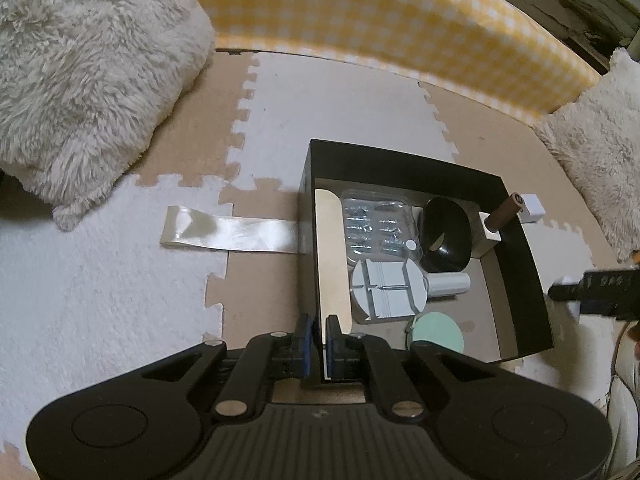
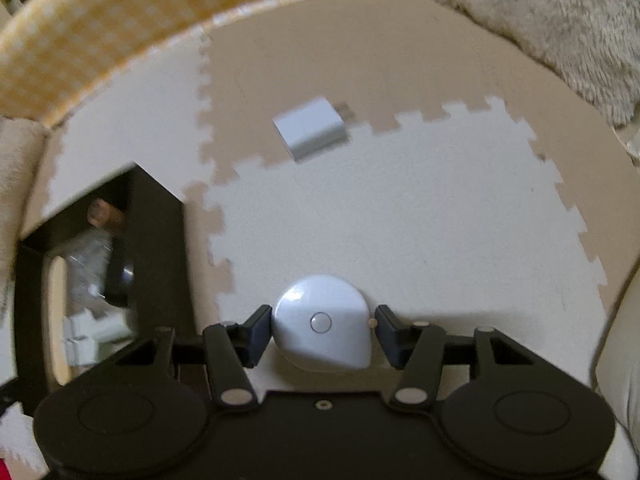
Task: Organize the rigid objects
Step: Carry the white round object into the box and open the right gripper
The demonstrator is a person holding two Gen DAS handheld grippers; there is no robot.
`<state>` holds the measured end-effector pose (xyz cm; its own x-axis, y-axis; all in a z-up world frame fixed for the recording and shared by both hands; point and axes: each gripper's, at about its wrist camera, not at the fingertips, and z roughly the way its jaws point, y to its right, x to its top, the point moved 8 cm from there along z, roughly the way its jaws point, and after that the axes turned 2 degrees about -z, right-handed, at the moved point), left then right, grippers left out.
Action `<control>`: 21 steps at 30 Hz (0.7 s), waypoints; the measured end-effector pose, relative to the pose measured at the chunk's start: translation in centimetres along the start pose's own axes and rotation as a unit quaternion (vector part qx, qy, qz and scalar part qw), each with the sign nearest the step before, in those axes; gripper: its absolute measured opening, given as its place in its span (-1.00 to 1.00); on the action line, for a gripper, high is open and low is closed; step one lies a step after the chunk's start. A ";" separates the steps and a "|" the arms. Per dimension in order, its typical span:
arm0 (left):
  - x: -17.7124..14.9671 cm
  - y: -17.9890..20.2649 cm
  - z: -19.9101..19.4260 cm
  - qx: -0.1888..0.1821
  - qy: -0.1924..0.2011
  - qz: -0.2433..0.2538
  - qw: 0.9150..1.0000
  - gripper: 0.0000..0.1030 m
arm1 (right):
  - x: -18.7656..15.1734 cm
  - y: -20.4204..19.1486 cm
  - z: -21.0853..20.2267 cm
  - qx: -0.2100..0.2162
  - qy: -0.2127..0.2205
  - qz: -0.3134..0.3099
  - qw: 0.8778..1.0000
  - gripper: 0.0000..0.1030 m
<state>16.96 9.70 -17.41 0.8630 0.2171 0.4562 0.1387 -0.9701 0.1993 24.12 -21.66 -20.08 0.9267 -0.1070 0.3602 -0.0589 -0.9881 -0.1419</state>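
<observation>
Foam mat (image 2: 400, 240) — one box (image 1: 520, 216); left hand-held gripper (image 1: 319, 334) pinching box wall, right (image 2: 322, 328) spread around one white device (image 2: 320, 334).

My left gripper (image 1: 320, 344) is a matte black tool: two round flat discs at the base corners, angled linkage bars pinned with silver screws, a ribbed plate in the middle, and blue-edged fingers (image 1: 306, 344). My right gripper (image 2: 322, 332) has the same build, with black discs, silver pivot screws, a small centre screw and dark fingers (image 2: 260, 328). In the left view its black toothed side shows at the frame's edge.
</observation>
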 end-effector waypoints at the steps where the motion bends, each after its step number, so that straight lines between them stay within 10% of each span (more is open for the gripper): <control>1: 0.0 0.0 0.0 0.001 0.000 0.001 1.000 -0.88 | 0.3 -0.3 -0.5 0.006 0.008 -0.002 1.000 0.10; 11: 0.0 0.0 0.1 0.003 0.002 0.003 1.000 -0.90 | 2.6 -4.8 -6.4 0.102 0.111 -0.053 0.987 0.10; 21: 0.1 0.0 0.1 0.004 0.002 0.003 1.000 -0.90 | 0.2 -11.1 -6.1 0.152 0.075 -0.189 0.967 0.10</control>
<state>17.07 9.72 -17.47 0.8622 0.2123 0.4600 0.1376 -0.9720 0.1906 22.65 -11.43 -12.80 0.7950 0.2174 0.5662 0.4060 -0.8843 -0.2305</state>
